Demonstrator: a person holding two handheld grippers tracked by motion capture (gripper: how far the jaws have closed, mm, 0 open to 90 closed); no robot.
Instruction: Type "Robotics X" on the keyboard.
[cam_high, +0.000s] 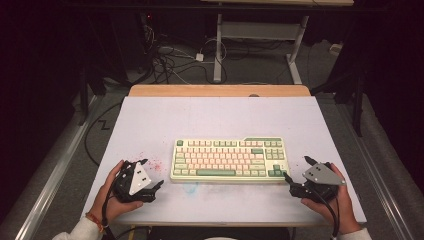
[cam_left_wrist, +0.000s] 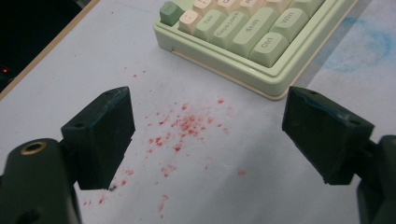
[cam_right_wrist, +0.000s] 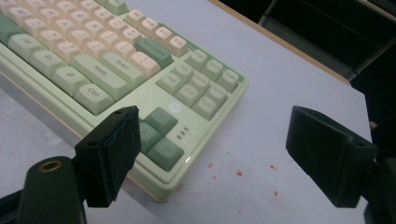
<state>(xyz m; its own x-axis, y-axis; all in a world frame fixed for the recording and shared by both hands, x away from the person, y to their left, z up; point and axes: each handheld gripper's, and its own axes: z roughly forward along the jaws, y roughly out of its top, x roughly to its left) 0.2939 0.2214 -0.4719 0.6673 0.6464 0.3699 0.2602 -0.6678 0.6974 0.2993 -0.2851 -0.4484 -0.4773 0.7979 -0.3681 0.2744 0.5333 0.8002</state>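
A pale green plastic keyboard with pink and cream keycaps (cam_high: 229, 159) lies square at the centre of the white table (cam_high: 150, 120). It seems laid there so both sides can be reached at once. The left hand-held gripper (cam_high: 152, 172) rests at its 8 o'clock, jaws released and wide, empty above red speckles (cam_left_wrist: 187, 123) on the table. The right hand-held gripper (cam_high: 296, 174) sits at its 4 o'clock, also released and empty, one jaw overlapping the keyboard's near corner, likely poised to take that end.

One overhead cam, two gripper cams.
High view looks fwd/down on worktop (cam_high: 150, 120); gripper views sit low, close, probably both sharing keyboard (cam_high: 229, 159) corners w/ it.
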